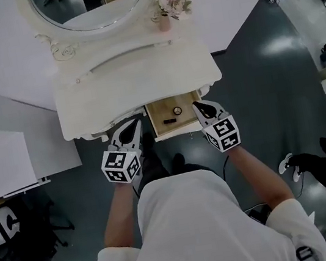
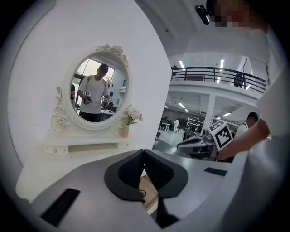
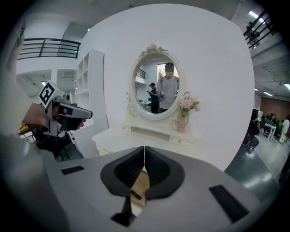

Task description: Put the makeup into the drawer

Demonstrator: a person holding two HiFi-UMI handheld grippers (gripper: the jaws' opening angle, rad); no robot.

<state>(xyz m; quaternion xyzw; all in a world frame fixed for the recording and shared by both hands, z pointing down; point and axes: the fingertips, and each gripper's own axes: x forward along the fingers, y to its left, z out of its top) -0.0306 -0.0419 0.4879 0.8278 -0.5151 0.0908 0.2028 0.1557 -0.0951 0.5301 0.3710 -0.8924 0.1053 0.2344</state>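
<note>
Open drawer (image 1: pixel 188 122) containing makeup (image 1: pixel 169 121), seemingly a dark stick and a ring. Left gripper (image 1: pixel 135 126) and right gripper (image 1: pixel 199 107), both clenched and empty, flank its front corners.

The head camera looks steeply down over the person's shoulders at the dressing table (image 1: pixel 136 81) and its open drawer (image 1: pixel 192 119). Each gripper camera, close in front, faces the mirror (image 2: pixel 100 93) along its own jaws; both share mirror and drawer.

The dressing table (image 1: pixel 135 75) looks cream-painted and smooth, its drawer (image 1: pixel 158 110) bare pale wood, the floor (image 1: pixel 266 78) glossy.
</note>
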